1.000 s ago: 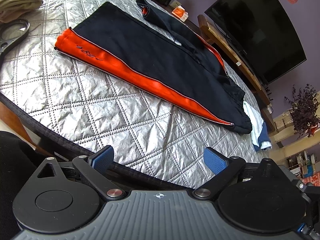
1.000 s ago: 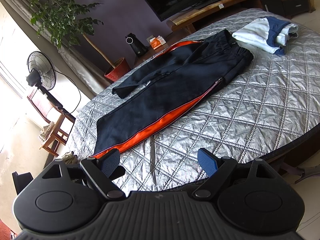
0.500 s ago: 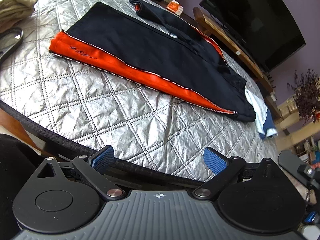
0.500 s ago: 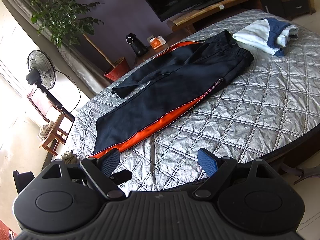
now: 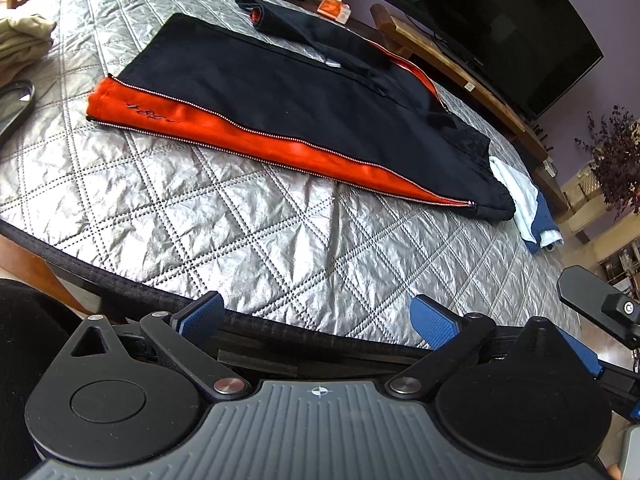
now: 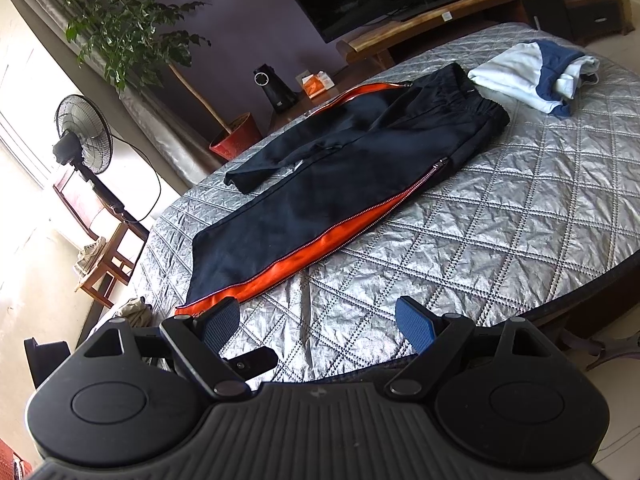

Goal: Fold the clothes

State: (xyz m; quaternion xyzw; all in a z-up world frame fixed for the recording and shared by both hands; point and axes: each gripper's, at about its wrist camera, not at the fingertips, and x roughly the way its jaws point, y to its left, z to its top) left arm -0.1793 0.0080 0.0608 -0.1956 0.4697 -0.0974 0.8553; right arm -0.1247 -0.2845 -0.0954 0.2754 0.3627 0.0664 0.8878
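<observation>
Black track trousers point(image 5: 304, 92) with an orange zipped side stripe lie flat on the round silver quilted table point(image 5: 240, 232); they also show in the right wrist view point(image 6: 340, 184). One leg lies folded across the far side. My left gripper point(image 5: 316, 316) is open and empty, hovering at the table's near edge, short of the trousers. My right gripper point(image 6: 316, 320) is open and empty at the near edge, its left pad near the orange cuff point(image 6: 208, 304).
A folded white and blue garment point(image 6: 532, 76) lies by the waistband; it also shows in the left wrist view point(image 5: 528, 208). A beige garment point(image 5: 20, 44) sits at the far left. Beyond the table stand a TV point(image 5: 492, 28), a potted plant point(image 6: 232, 136) and a fan point(image 6: 80, 132).
The left gripper's view has shifted slightly, and part of the right gripper now shows at its right edge. The trousers have not moved. Both grippers stay open.
</observation>
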